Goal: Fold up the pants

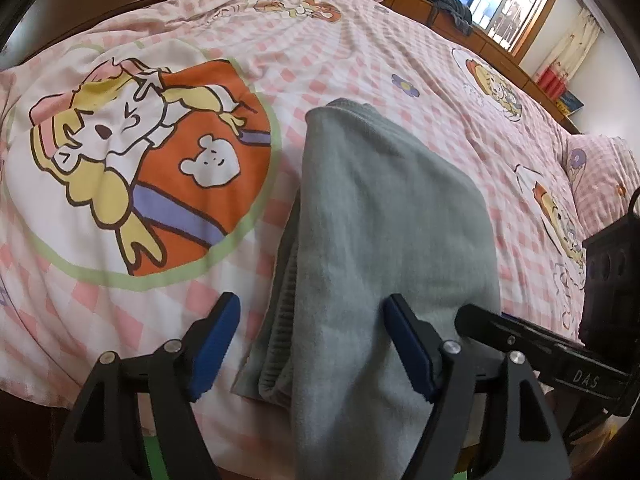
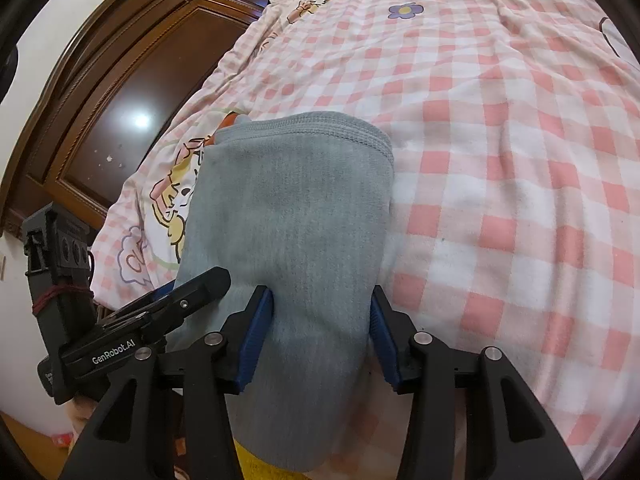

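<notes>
Left wrist view: I'm looking at the grey pants [image 1: 372,240], folded into a long narrow stack, lying on the pink checked bedspread [image 1: 360,60] and running away from the camera. The near end is hanging over the bed edge. My left tool [image 1: 310,344] is sitting spread wide, the left blue pad [image 1: 214,344] over bare bedspread, the right blue pad [image 1: 408,348] resting against the fabric's top layer; nothing is getting pinched. A ribbed edge [image 1: 280,308] is showing along the stack's left side. The right tool [image 1: 540,340] is coming in from the right side (black body, "DAS" lettering), its tip lying on the pants' right edge. A cartoon print [image 1: 140,176] is sitting left of the pants.

Right wrist view: I'm seeing the same pants [image 2: 296,220] from the other side, stitched hem [image 2: 320,124] at the far end. My right tool [image 2: 320,328] is straddling the near part, fingers apart, blue pads [image 2: 256,332] flanking the cloth on both sides; whether they are pressing it, I can't tell. The left tool [image 2: 160,312] is lying at the left, labelled "GenRobot.AI", its tip on the pants' left edge. A dark wooden headboard [image 2: 132,92] is filling the upper left.
</notes>
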`<action>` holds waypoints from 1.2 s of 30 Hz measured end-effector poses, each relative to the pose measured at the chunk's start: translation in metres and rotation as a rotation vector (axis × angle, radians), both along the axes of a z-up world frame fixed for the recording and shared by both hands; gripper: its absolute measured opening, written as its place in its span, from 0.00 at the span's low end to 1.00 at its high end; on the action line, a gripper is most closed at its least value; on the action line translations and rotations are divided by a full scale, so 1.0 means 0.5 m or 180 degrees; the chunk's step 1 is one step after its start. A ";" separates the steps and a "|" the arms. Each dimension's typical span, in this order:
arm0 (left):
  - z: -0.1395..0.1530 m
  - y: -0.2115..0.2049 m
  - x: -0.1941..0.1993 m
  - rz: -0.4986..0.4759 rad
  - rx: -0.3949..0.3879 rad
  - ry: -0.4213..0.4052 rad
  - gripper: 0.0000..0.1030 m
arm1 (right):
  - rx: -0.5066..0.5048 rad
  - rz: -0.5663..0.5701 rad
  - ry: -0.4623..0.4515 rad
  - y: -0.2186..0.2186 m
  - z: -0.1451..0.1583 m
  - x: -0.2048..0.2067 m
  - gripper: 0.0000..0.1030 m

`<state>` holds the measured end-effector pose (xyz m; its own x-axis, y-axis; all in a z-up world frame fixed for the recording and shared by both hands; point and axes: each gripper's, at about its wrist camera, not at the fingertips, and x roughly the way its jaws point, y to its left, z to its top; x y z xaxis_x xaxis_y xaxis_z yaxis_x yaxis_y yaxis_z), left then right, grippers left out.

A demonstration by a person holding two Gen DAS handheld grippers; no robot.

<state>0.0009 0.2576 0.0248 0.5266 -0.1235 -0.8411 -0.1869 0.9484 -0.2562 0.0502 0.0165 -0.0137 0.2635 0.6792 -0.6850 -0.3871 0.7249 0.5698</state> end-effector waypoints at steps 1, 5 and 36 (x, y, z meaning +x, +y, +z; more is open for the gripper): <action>-0.001 0.001 0.000 0.0015 -0.0014 -0.0007 0.76 | 0.0006 0.0004 -0.0009 0.002 0.000 0.001 0.48; -0.002 0.002 -0.003 0.0041 -0.0026 -0.0059 0.74 | 0.0031 0.0049 -0.0085 0.005 0.005 0.002 0.35; 0.144 -0.389 0.068 -0.1106 -0.0471 -0.0576 0.35 | 0.0063 -0.0822 -0.0782 -0.454 0.171 -0.061 0.24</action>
<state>0.0349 0.0632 0.0966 0.5699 -0.4325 -0.6987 0.1983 0.8975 -0.3939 0.0196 -0.2104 0.0720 0.5835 0.5812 -0.5672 -0.3199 0.8065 0.4973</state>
